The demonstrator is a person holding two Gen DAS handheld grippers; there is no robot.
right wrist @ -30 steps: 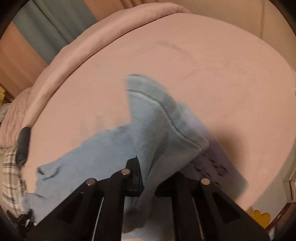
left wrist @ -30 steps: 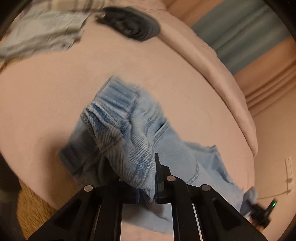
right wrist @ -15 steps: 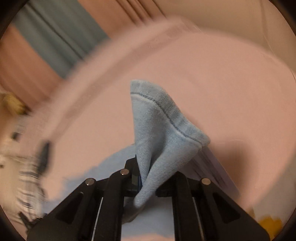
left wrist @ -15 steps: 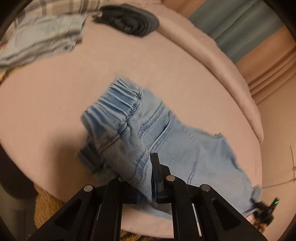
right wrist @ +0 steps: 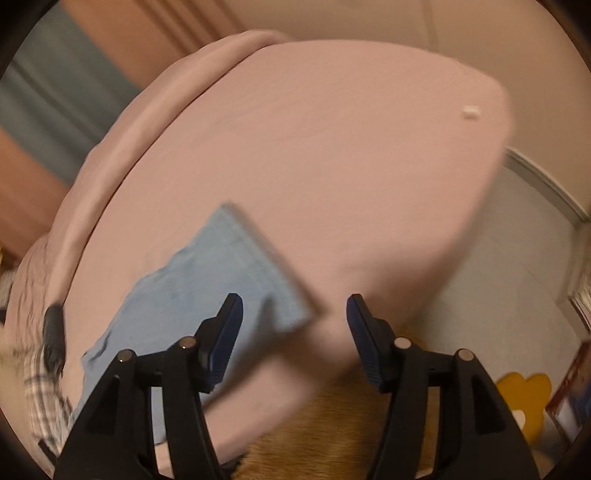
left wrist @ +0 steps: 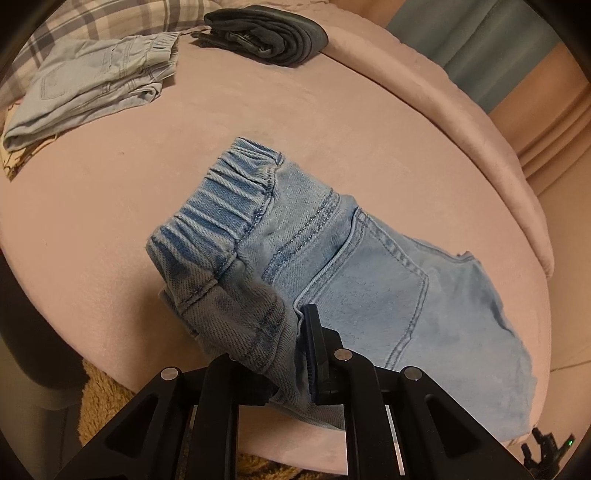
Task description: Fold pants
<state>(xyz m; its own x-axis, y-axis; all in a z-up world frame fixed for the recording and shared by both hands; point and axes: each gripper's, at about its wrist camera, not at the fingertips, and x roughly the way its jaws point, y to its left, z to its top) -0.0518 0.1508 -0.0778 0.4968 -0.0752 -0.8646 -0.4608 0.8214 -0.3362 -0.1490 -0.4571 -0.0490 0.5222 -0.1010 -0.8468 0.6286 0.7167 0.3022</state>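
The left gripper (left wrist: 291,354) has its jaws clenched on the near waist corner of the light blue denim pants with the gathered elastic waistband (left wrist: 369,280), which lie on the pink bed (left wrist: 147,206). Waistband and back pocket face up, and the rest of the garment runs off to the right along the bed's near edge. To finish this step well, I judge the left hand should lower that pinched corner until it lies flat and square with the waistband, let go only once the cloth rests on the bed, then draw back low so no fabric is dragged along. The bunched roll under the waistband looks likely to leave a lump unless it is smoothed outward first.

Farther back on the left lie a pale folded pair of jeans (left wrist: 96,81) and a dark grey folded garment (left wrist: 266,33), both well apart from the work.

On the right, the right gripper (right wrist: 295,332) hangs with its jaws released and nothing between them, just above the pants' leg hem (right wrist: 236,273), which lies flat near the bed's edge; this view is blurred.

Half a second ago the right jaws were clamped on that hem and held it up in a peak; now it is dropped and spread flat. In the left view the pants have settled lower and flatter, the pocket panel more spread out, while the grip is unchanged.
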